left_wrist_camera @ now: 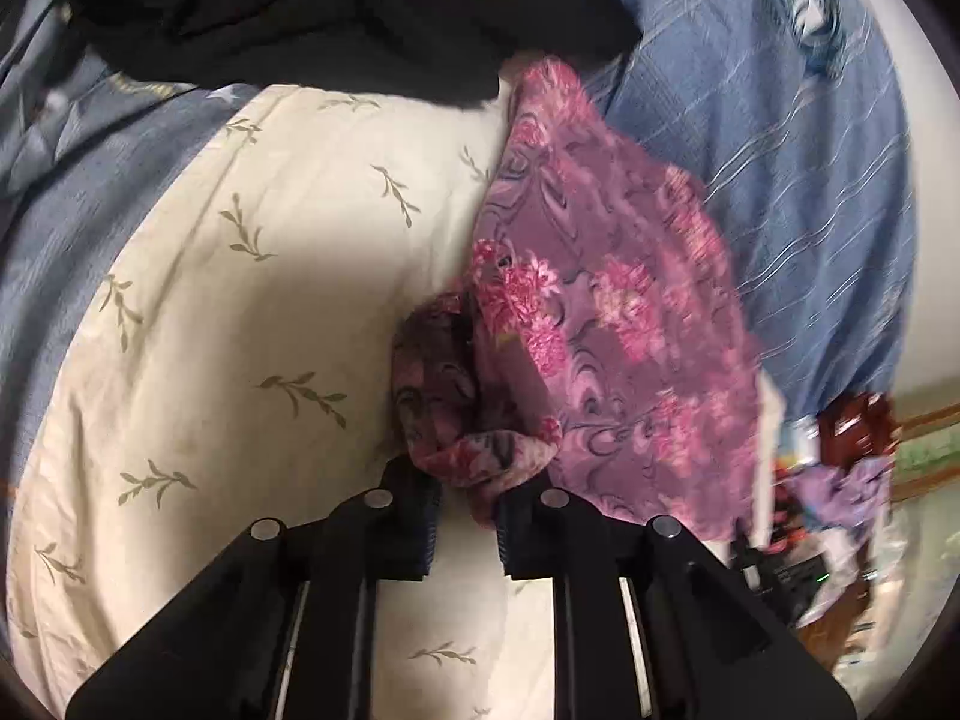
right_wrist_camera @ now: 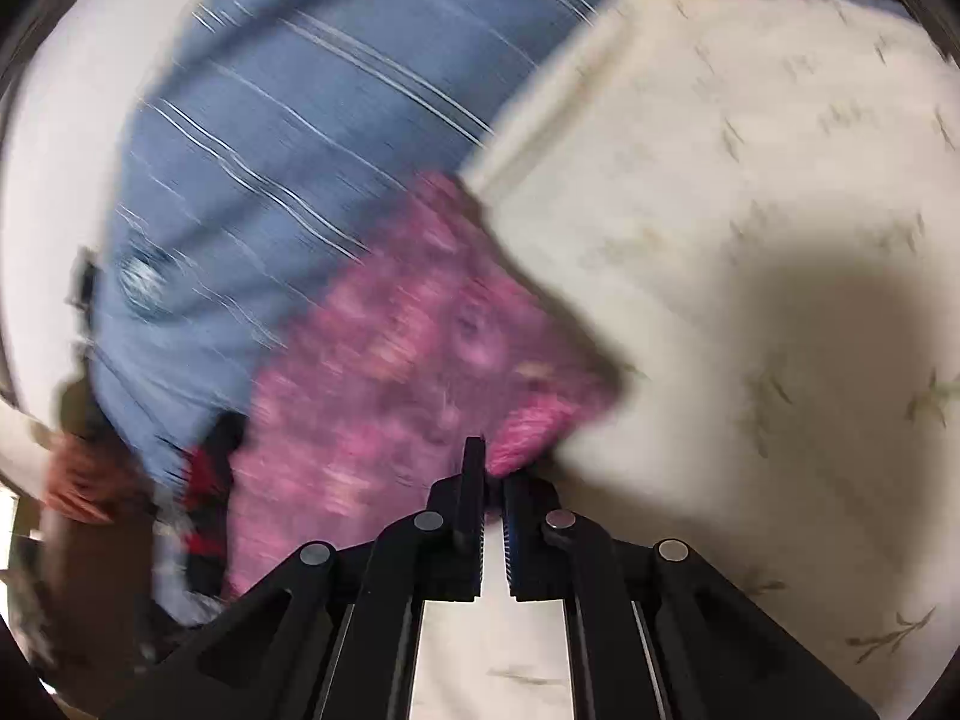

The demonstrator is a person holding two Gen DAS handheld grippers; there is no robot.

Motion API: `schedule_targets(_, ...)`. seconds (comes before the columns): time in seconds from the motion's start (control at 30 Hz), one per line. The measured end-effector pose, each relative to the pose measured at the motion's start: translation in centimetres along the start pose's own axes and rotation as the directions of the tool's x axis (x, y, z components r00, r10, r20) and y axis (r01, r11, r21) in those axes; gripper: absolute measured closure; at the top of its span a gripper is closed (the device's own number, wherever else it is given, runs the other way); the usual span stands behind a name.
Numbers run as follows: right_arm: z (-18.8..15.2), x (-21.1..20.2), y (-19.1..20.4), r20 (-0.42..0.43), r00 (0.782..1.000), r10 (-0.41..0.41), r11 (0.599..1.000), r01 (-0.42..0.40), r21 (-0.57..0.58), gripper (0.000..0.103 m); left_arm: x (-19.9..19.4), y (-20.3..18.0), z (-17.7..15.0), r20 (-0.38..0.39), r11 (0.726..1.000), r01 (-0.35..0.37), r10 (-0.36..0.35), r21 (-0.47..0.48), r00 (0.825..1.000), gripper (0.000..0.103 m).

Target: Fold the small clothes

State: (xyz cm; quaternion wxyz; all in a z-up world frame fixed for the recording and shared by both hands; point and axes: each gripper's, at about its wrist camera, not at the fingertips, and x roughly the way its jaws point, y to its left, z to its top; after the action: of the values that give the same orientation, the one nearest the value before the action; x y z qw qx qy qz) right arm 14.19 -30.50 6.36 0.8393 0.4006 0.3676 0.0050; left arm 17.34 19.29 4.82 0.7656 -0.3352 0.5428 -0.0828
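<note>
A small purple garment with pink flowers [left_wrist_camera: 606, 324] hangs lifted above a cream pillow with leaf print [left_wrist_camera: 252, 312]. My left gripper [left_wrist_camera: 465, 501] has its jaws a little apart with a bunched corner of the garment between them. In the right wrist view the same garment [right_wrist_camera: 384, 384] is blurred by motion. My right gripper [right_wrist_camera: 493, 480] is nearly closed on another edge of it, over the cream pillow [right_wrist_camera: 750, 228].
A blue striped bedsheet [left_wrist_camera: 780, 168] lies beyond the pillow and also shows in the right wrist view [right_wrist_camera: 270, 120]. A black and red garment [left_wrist_camera: 336, 6] lies at the far side. Cluttered items [left_wrist_camera: 840, 492] sit past the bed edge at right.
</note>
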Motion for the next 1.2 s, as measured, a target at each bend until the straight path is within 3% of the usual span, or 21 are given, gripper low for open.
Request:
schedule_targets(0.03,-0.1,-0.3,0.2,0.010,1.000,-0.016,1.000,0.016,-0.001,0.098,-0.4,0.2,0.1,-0.012,1.000,0.016,-0.016,-0.009,1.000,0.085)
schedule_targets(0.07,-0.3,-0.7,0.5,0.016,0.999,-0.043,0.999,0.043,0.000,0.089,-1.0,0.4,0.2,-0.015,0.999,0.032,-0.032,-0.006,0.999,0.081)
schedule_targets(0.1,-0.5,-1.2,1.0,0.024,0.998,-0.060,0.998,0.060,0.000,0.089,-1.5,0.6,0.3,-0.017,0.999,0.040,-0.040,0.005,0.999,0.077)
schedule_targets(0.17,-1.4,-2.0,2.6,0.025,0.998,-0.064,0.997,0.066,-0.049,0.088,-2.8,1.1,0.5,-0.005,0.999,0.045,-0.045,0.026,0.999,0.054)
schedule_targets(0.23,-2.8,-1.9,5.5,0.003,0.998,-0.066,0.980,0.066,-0.187,0.083,-3.9,1.5,1.0,0.021,0.999,0.042,-0.043,0.035,0.999,0.045)
schedule_targets(0.33,-5.9,-0.3,11.3,-0.031,0.998,-0.063,0.904,0.043,-0.425,0.061,-4.3,1.6,2.5,0.008,0.998,0.041,-0.042,0.050,0.999,0.040)
schedule_targets(0.37,-7.3,0.4,13.2,-0.049,0.997,-0.056,0.868,0.024,-0.496,0.059,-4.0,1.4,3.3,-0.007,0.998,0.037,-0.037,0.052,0.999,0.039)
schedule_targets(0.47,-12.4,3.1,18.9,-0.122,0.992,-0.039,0.707,-0.059,-0.705,0.059,-3.1,1.0,4.8,-0.047,0.997,0.015,-0.012,0.072,0.999,0.039)
schedule_targets(0.53,-16.0,4.9,22.1,-0.158,0.986,-0.052,0.576,-0.100,-0.812,0.059,-2.3,0.3,6.0,-0.081,0.995,0.004,0.004,0.098,0.997,0.039)
schedule_targets(0.57,-17.9,5.7,23.8,-0.147,0.987,-0.063,0.491,-0.098,-0.865,0.058,-1.9,0.0,6.8,-0.093,0.994,-0.001,0.011,0.105,0.996,0.039)
schedule_targets(0.73,-23.8,9.3,28.1,-0.069,0.989,-0.134,0.193,-0.042,-0.980,0.044,0.2,-1.0,9.8,-0.173,0.992,0.012,0.010,0.129,0.985,0.039)
schedule_targets(0.8,-25.8,10.8,28.9,-0.019,0.987,-0.162,0.072,-0.007,-0.997,0.043,1.1,-1.5,11.0,-0.200,0.991,0.010,0.018,0.137,0.980,0.038)
schedule_targets(0.87,-27.2,12.0,29.1,0.049,0.984,-0.168,-0.020,0.046,-0.999,0.044,2.3,-2.0,12.3,-0.223,0.989,-0.008,0.041,0.148,0.974,0.033)
schedule_targets(1.0,-27.8,13.7,30.0,0.173,0.977,-0.127,-0.117,0.158,-0.980,0.046,5.0,-4.2,14.6,-0.235,0.976,-0.075,0.124,0.206,0.964,0.031)
schedule_targets(1.13,-26.9,14.7,30.0,0.192,0.973,-0.126,-0.105,0.179,-0.978,0.046,7.7,-6.5,15.9,-0.255,0.955,-0.109,0.181,0.274,0.950,0.016)
schedule_targets(1.2,-26.3,14.9,29.9,0.189,0.974,-0.124,-0.097,0.178,-0.979,0.047,8.9,-7.7,15.8,-0.261,0.932,-0.130,0.225,0.338,0.939,0.013)
